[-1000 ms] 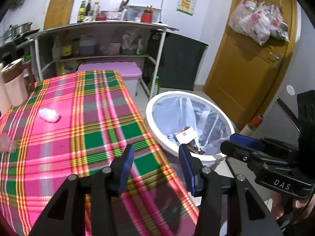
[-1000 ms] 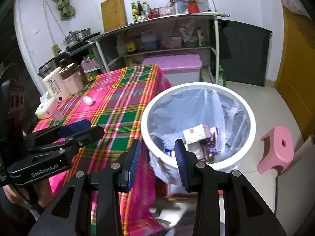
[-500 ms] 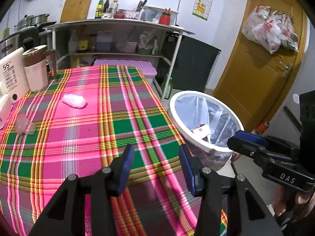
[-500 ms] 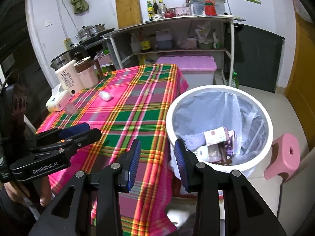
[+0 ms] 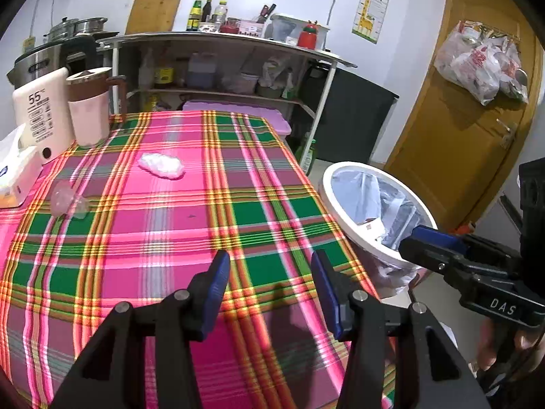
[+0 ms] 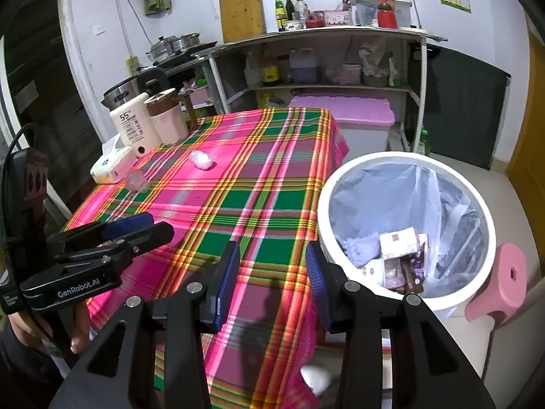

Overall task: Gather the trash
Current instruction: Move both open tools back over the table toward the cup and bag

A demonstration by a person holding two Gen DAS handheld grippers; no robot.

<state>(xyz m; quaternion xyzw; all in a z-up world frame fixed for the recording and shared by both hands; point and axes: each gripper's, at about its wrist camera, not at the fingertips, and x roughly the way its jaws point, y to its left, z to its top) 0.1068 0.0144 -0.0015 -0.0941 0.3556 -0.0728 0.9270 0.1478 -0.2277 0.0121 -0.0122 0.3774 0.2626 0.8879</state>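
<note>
A crumpled white wad (image 5: 160, 166) lies on the pink-and-green plaid tablecloth (image 5: 190, 225); it also shows in the right wrist view (image 6: 201, 160). A clear crumpled plastic cup (image 5: 66, 201) lies near the left edge, also in the right wrist view (image 6: 136, 181). The white bin (image 6: 405, 235) with a clear liner stands right of the table and holds boxes and wrappers. My left gripper (image 5: 269, 284) is open and empty over the table's near part. My right gripper (image 6: 272, 272) is open and empty over the table's near right edge, beside the bin.
A white bottle marked 55 (image 5: 42, 116), a pink jug (image 5: 89, 105) and a tissue box (image 5: 15, 173) stand at the table's far left. A pink stool (image 6: 504, 279) sits right of the bin. A shelf unit (image 6: 323, 68) and a purple-lidded box (image 6: 344, 112) are behind.
Both grippers have swung left, away from the bin and over the table. The wad, cup and bottle have come into fuller view. Both jaws stayed open.
</note>
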